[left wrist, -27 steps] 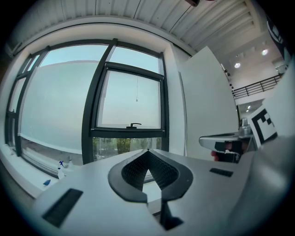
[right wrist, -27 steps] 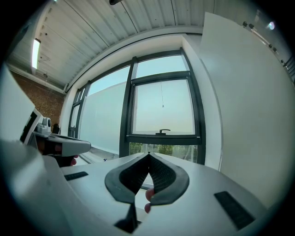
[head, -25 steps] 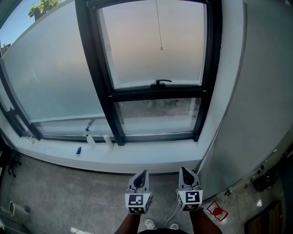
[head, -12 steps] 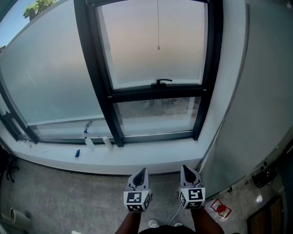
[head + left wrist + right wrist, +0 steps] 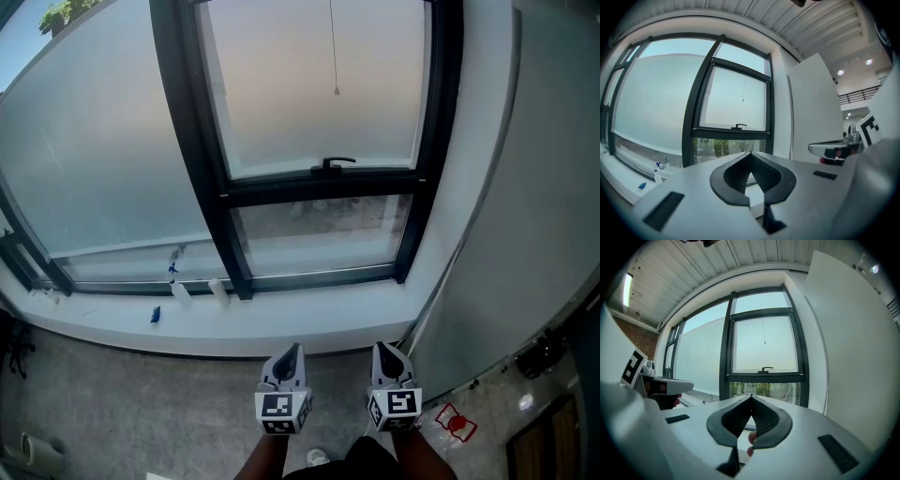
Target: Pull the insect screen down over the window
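A black-framed window (image 5: 319, 103) stands ahead, with a black handle (image 5: 332, 165) on its lower bar. A thin pull cord (image 5: 336, 91) with a small weight hangs in front of the pane; the same cord (image 5: 743, 100) (image 5: 764, 342) shows in both gripper views. No screen covers the visible pane. My left gripper (image 5: 292, 351) and right gripper (image 5: 382, 350) are held side by side low in the head view, well short of the sill, both shut and empty. The left gripper (image 5: 750, 153) and right gripper (image 5: 751, 395) point level at the window.
A white sill (image 5: 281, 323) runs under the window, with small spray bottles (image 5: 178, 291) and a blue item (image 5: 155, 314) on it. A white wall (image 5: 534, 206) stands at the right. A larger fixed pane (image 5: 94, 150) fills the left. A red object (image 5: 457, 423) lies on the floor.
The view has shifted slightly: the cord and window sit a bit further right and lower in the head view. Both grippers stay shut and low, side by side.
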The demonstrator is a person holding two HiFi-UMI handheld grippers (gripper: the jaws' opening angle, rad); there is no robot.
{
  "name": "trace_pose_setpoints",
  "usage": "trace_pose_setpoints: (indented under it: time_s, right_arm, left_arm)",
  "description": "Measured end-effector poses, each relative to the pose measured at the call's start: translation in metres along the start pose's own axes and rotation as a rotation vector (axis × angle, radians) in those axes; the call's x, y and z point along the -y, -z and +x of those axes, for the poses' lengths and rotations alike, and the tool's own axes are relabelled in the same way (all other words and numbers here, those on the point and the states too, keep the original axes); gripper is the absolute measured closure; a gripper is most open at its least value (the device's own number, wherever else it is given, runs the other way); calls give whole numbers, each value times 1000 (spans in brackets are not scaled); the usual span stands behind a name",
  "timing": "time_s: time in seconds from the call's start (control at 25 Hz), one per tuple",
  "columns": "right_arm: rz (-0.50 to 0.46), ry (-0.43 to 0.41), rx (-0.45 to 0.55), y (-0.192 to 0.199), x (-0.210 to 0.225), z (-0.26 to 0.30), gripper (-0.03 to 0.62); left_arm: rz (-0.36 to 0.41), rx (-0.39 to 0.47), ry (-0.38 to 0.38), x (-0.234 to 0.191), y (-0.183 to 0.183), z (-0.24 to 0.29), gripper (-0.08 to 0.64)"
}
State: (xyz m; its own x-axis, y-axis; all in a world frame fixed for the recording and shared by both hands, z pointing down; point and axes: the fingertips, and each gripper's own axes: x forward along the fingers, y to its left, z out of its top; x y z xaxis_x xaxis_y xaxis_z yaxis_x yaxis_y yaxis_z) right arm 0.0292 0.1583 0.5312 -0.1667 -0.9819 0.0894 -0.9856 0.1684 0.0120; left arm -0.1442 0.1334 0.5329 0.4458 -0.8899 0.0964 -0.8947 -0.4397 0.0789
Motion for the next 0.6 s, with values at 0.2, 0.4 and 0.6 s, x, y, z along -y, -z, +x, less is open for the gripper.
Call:
trace_pose_setpoints:
  time_s: [0.2,0.4,0.6]
  right_arm:
    - [-8,-11,-5,-3,-2,12,590]
    - [-18,-28,-4,0,4,35,591]
    - [-21,-50,-4,-1,10,70,591]
  left_arm:
    - [-31,-11,11,-2,5,8,565]
    - [0,-18,10,-3,3,27,565]
    - [18,-39,15,-9,3,60,565]
